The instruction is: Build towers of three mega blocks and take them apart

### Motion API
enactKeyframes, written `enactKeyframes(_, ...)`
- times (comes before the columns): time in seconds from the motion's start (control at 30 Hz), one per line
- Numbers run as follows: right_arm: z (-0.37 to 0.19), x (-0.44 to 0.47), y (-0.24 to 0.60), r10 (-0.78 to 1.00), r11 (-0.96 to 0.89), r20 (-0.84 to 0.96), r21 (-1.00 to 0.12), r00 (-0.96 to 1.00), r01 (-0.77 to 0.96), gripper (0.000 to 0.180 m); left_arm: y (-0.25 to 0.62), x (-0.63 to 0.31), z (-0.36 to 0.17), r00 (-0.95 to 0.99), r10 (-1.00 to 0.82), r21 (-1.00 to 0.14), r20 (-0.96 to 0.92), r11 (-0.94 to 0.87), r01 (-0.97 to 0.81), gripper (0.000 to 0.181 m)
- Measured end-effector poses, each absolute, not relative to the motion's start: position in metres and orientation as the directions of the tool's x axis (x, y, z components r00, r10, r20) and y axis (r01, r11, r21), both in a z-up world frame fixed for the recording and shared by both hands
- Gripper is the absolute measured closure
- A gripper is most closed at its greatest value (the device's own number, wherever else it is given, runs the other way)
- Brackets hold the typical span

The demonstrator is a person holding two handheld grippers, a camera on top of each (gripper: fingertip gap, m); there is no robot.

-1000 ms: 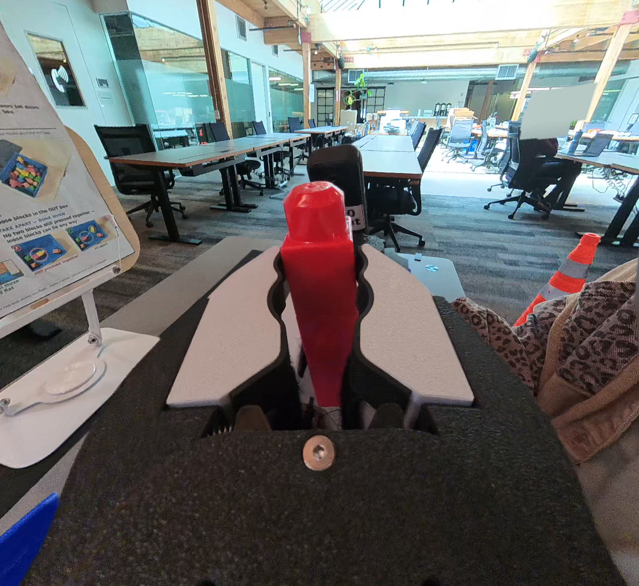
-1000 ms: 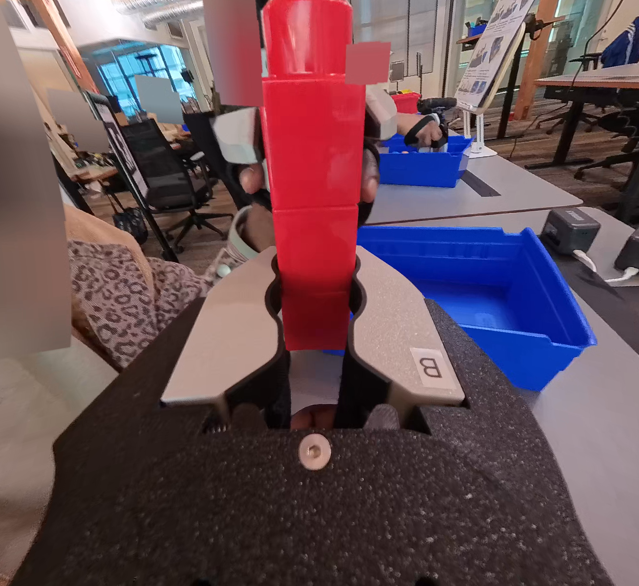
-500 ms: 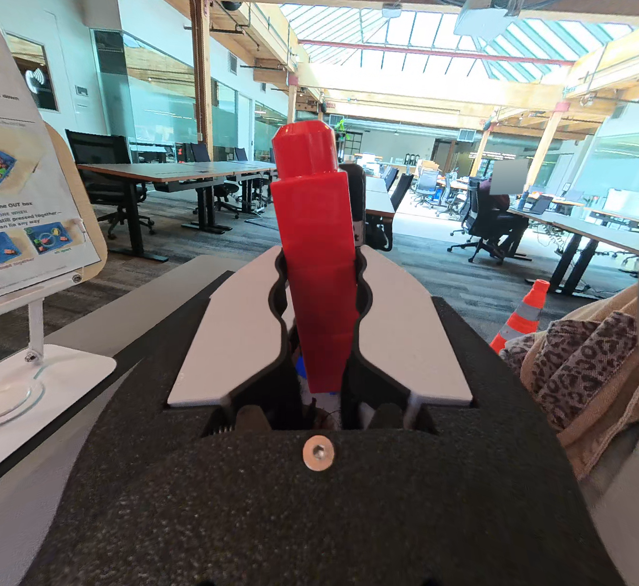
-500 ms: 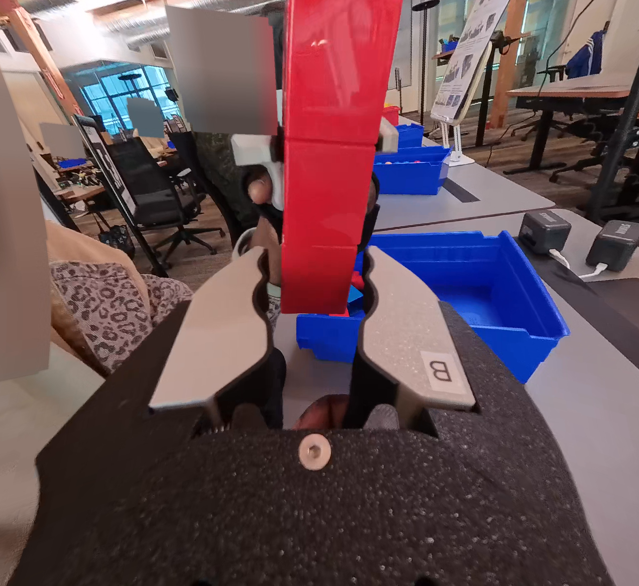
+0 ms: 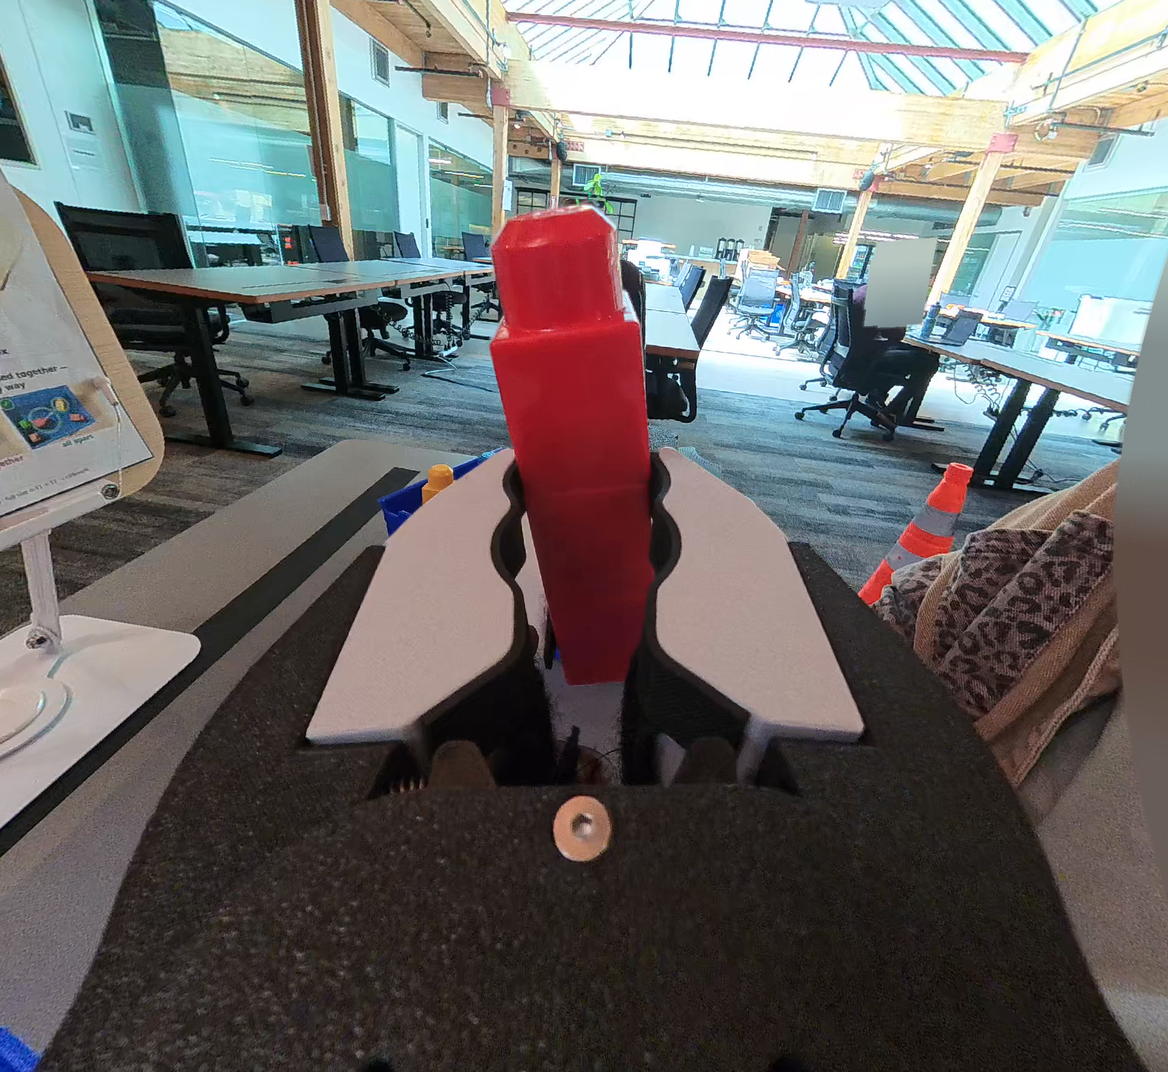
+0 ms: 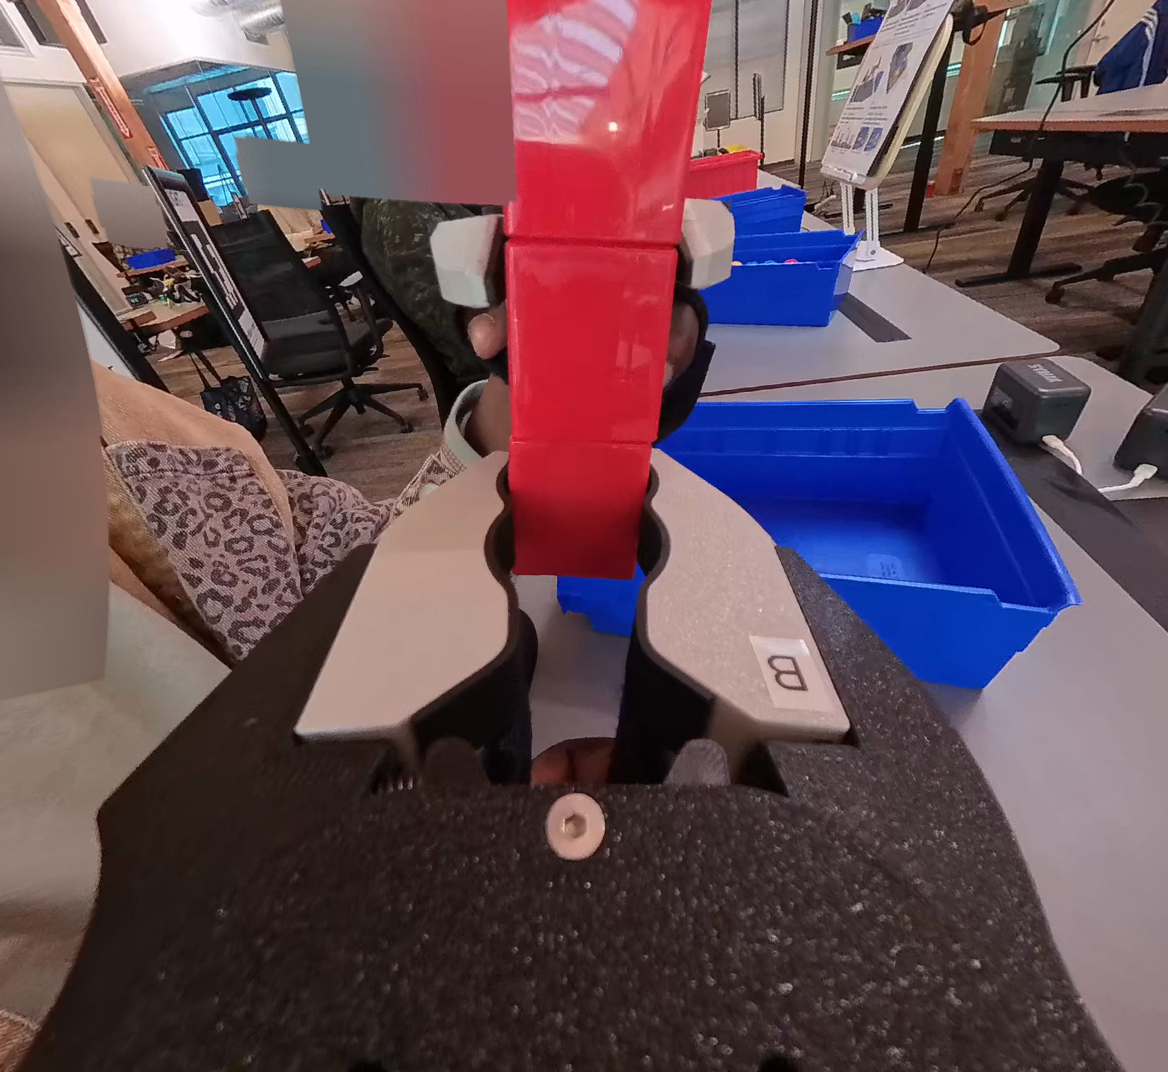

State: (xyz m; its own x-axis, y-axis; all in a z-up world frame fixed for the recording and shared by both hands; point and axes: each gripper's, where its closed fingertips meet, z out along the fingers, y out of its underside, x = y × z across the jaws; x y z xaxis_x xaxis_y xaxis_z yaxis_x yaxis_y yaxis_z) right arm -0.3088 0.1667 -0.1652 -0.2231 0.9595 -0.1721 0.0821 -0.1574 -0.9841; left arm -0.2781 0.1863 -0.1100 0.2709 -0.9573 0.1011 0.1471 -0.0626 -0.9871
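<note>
Red tower (image 6: 594,258) of three mega blocks is held in the air between my two grippers, above the grey table (image 6: 1043,757) and just beside the empty blue bin (image 6: 885,536). My right gripper (image 6: 578,526) is pinched on the lowest block, both pads flat against its side faces. My left gripper (image 5: 584,542) is pinched on the tower from the opposite side; in the right wrist view its grey fingertips (image 6: 464,267) sit at the seam between the middle and top blocks. The tower's long axis runs straight ahead along my right gripper's fingers, stud end away from that camera, and leans slightly off the finger line in the left wrist view. Both grippers are already on the tower, facing each other. Judgement: the separating pull must run along this long axis, with the two grips drawn apart in line; a sideways pull may twist a block out of the pads. A second blue bin (image 5: 404,501) holding a yellow block (image 5: 438,480) lies beyond my left gripper.
</note>
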Motion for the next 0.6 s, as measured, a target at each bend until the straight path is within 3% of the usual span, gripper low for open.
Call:
enactKeyframes(0.23,-0.159,-0.310,0.167,0.956,-0.182,-0.189,-0.982,-0.224,0.048,0.144,0.186,-0.279,-0.104,0.266,-0.959,-0.981,0.099,-0.049,0.188,0.143)
enactKeyframes(0.3,-0.151,-0.309,0.166,0.954,-0.199,-0.196,-0.980,-0.227,0.011,0.144,0.190,-0.273,-0.115,0.279,-0.956,-0.992,0.086,-0.055,0.116,0.128)
enactKeyframes(0.37,-0.150,-0.309,0.169,0.967,-0.174,-0.173,-0.985,-0.185,0.012,0.144,0.186,-0.266,-0.114,0.262,-0.963,-0.993,0.056,-0.026,0.115,0.143)
enactKeyframes(0.47,-0.148,-0.299,0.167,0.974,-0.120,-0.120,-0.993,-0.193,0.014,0.143,0.181,-0.259,-0.114,0.252,-0.967,-0.995,0.040,-0.017,0.095,0.144)
enactKeyframes(0.6,-0.140,-0.267,0.181,0.990,-0.069,-0.066,-0.997,-0.125,-0.024,0.123,0.182,-0.257,-0.127,0.244,-0.969,-0.999,0.044,-0.039,0.025,0.145)
